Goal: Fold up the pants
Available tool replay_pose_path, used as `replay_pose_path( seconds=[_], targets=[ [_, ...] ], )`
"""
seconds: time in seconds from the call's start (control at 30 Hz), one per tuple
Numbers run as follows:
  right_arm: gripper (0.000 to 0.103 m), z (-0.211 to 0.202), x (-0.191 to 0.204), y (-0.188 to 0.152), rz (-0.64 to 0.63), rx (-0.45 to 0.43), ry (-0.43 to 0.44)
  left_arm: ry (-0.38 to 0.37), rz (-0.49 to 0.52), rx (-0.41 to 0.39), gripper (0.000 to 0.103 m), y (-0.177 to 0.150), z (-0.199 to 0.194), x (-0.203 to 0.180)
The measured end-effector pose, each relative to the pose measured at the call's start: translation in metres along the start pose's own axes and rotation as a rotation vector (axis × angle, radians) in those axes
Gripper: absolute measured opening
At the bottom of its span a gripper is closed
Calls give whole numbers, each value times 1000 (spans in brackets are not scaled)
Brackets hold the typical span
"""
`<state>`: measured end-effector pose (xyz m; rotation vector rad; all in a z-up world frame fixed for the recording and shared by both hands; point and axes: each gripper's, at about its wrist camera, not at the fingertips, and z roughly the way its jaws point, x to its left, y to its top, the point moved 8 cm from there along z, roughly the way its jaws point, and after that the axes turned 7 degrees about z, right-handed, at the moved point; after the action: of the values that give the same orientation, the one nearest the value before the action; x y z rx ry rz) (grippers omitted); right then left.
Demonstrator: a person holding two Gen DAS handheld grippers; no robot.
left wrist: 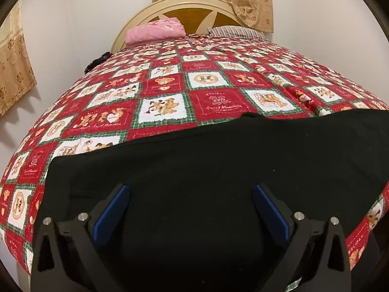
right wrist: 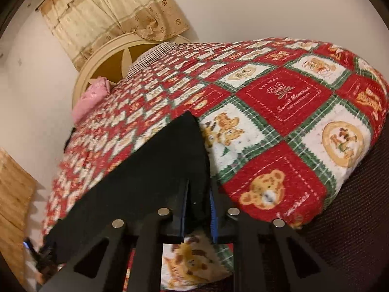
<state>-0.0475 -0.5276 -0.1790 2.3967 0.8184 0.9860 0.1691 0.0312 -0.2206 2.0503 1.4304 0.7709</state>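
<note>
Left gripper (left wrist: pixel 190 189) fingers spread wide above black fabric pants (left wrist: pixel 218 165) at six o'clock on red teddy-bear patchwork quilt (left wrist: pixel 170 92); right gripper (right wrist: pixel 198 189) pinched narrowly on pants' edge.

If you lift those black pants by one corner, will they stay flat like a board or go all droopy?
Probably droopy. The black cloth pants lie limp, following the red teddy-bear quilt, so they look soft. The right gripper pinches one edge, and the cloth bends there. They likely weigh little, though the unheld part should sag and drag.
</note>
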Motion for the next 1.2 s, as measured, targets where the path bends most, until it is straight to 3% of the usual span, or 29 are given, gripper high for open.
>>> replay_pose_path(
  seconds=[0.2,0.33,0.5,0.7,0.9,1.03,1.2],
  targets=[
    [14,-34,45,7,-87,-103,18,-30,7,-50,103,10,-22,-9],
    [14,-49,99,6,-215,-152,30,-116,8,-81,103,22,-40,-26],
    [14,-47,168,-13,-374,-151,68,-218,12,-83,103,30,-46,-50],
    [14,-23,235,-59,-530,-93,133,-319,34,-82,103,34,-48,-80],
    [14,9,273,-118,-648,4,184,-379,40,-73,103,37,-47,-100],
    [14,36,278,-153,-715,68,169,-415,26,-61,103,37,-45,-110],
    [14,74,256,-180,-739,178,120,-464,24,-56,103,43,-44,-130]
  ],
)
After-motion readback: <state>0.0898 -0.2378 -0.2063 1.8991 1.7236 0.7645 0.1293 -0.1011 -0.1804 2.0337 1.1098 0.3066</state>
